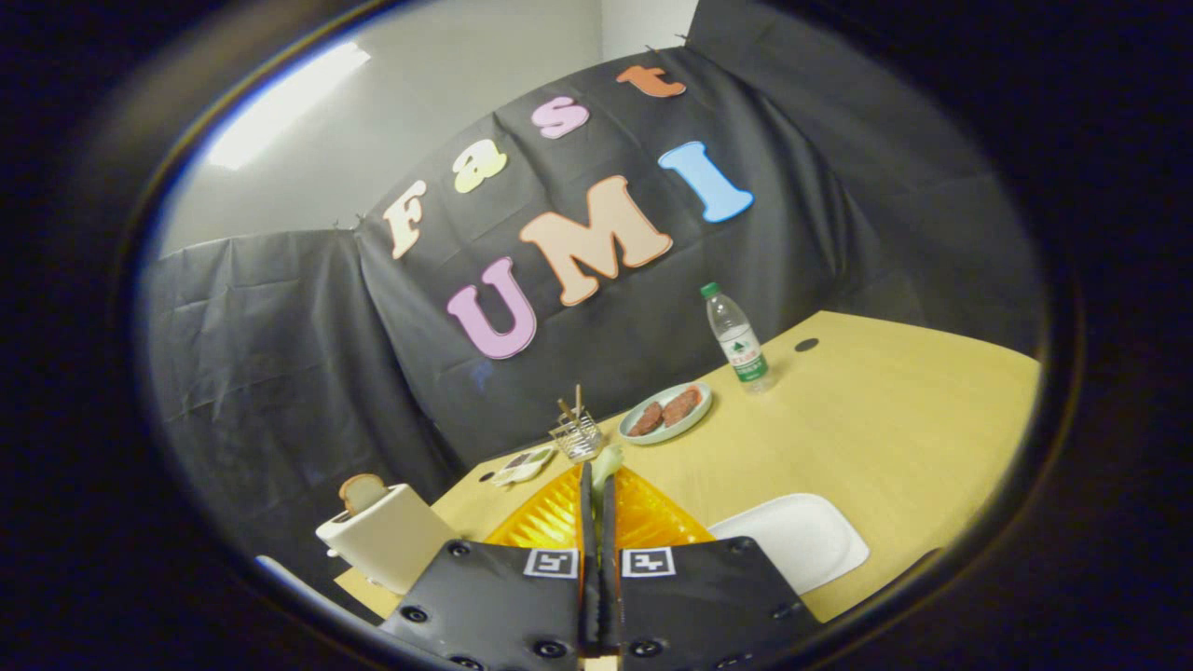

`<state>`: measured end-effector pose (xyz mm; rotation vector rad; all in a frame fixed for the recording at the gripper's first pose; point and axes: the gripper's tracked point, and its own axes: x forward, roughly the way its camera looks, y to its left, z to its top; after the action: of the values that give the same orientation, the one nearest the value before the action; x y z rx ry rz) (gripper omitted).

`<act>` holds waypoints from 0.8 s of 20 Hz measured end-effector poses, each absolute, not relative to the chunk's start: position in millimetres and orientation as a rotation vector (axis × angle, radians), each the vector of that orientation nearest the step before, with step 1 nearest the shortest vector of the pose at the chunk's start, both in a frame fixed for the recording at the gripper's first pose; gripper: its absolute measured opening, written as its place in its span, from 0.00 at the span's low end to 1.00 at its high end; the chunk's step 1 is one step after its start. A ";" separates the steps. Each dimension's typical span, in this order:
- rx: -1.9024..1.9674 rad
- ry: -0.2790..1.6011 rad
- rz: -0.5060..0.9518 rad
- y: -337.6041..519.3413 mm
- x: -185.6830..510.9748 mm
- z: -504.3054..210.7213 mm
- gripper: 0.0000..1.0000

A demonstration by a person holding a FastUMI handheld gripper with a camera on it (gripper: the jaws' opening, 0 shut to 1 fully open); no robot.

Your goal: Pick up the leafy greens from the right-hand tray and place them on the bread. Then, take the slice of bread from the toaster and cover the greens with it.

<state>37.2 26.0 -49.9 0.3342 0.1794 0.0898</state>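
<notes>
Fingers of gripper pinched nearly together on pale green leafy stalk above ribbed orange plastic tray: best carried level, unhurried, without loosening the pinch.

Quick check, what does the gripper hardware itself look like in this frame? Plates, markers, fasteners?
The gripper has two flat matte black angular plates side by side, each with round black screw heads near its corners and edges. Each plate carries a small square black-and-white fiducial marker by the centre seam. Two thin, long, straight fingers run forward from the seam. No cables or sleeve visible.
</notes>
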 end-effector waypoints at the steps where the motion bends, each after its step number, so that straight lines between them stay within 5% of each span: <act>1: 0.342 0.181 0.117 42.2 37.0 -49.9 0.03; 16: 0.425 0.268 0.340 203.6 57.8 -88.4 0.03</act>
<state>57.8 203.6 -88.4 0.4252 0.2680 0.3398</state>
